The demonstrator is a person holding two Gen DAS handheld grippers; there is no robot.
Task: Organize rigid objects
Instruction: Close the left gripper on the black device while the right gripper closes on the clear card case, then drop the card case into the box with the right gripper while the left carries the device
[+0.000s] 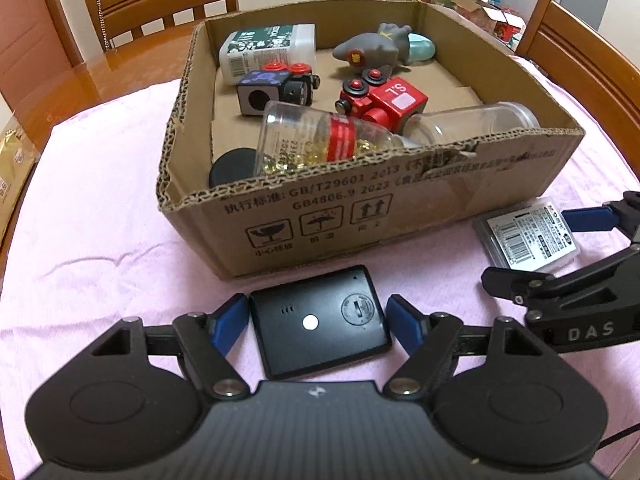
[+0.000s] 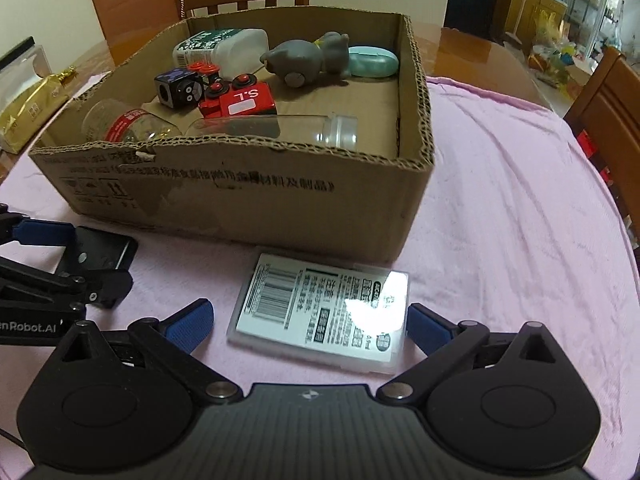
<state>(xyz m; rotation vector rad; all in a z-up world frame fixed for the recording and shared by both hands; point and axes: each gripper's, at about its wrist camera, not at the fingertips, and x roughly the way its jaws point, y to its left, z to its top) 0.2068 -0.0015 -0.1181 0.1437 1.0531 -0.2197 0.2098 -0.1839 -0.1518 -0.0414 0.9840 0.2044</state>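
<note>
A flat black device (image 1: 322, 322) lies on the pink cloth in front of the cardboard box (image 1: 400, 216). My left gripper (image 1: 318, 322) is open, its blue fingers on either side of the device, close to its edges. A clear flat case with a barcode label (image 2: 322, 312) lies before the box (image 2: 248, 200) to the right. My right gripper (image 2: 310, 320) is open, straddling the case. The case also shows in the left wrist view (image 1: 528, 236). The box holds a red toy train (image 1: 384, 100), a black toy train (image 1: 272, 88), a grey toy (image 1: 372, 50), bottles and jars.
The pink cloth (image 2: 520, 208) covers a wooden table. Wooden chairs (image 1: 160, 0) stand behind and to the right. A gold packet (image 2: 28, 112) lies at the left edge. The right gripper's body (image 1: 568, 296) shows in the left wrist view.
</note>
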